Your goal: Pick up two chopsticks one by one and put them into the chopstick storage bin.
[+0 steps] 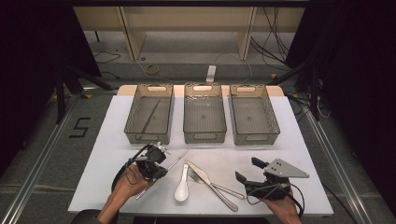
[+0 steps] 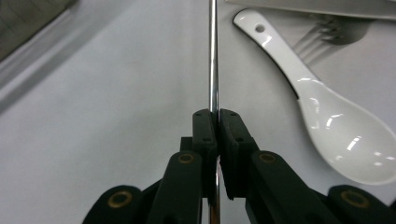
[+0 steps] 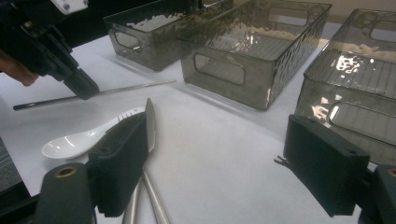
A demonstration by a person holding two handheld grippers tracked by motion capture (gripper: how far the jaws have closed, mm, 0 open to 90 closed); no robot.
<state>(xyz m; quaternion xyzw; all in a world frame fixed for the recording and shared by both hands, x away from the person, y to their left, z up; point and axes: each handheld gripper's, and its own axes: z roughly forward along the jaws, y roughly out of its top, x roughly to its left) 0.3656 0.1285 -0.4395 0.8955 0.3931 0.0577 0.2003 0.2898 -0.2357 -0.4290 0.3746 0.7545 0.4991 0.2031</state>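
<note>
- White table (image 1: 112, 126): three smoky bins (image 1: 204, 113) along its far edge; high view alone reveals a rod in the left bin.
- Right gripper (image 1: 247, 171): jaws spread, empty, near knife (image 1: 212, 185) and fork (image 1: 224, 189).
- Left gripper (image 2: 217, 122): jaws clenched on a steel chopstick (image 2: 213, 56), beside the white spoon (image 2: 322, 112).

A table (image 1: 102, 154) with a white top carries three smoked clear plastic bins in a row along its far half: a left bin (image 1: 150, 113), a middle bin (image 1: 204, 113) and a right bin (image 1: 253, 114), set just beside one another. On the near half lie a white spoon (image 1: 181, 188), a knife (image 1: 212, 185) and a fork (image 1: 219, 186), the knife crossing over the fork. A thin metal rod (image 1: 176, 159) lies just left of the spoon.
</note>
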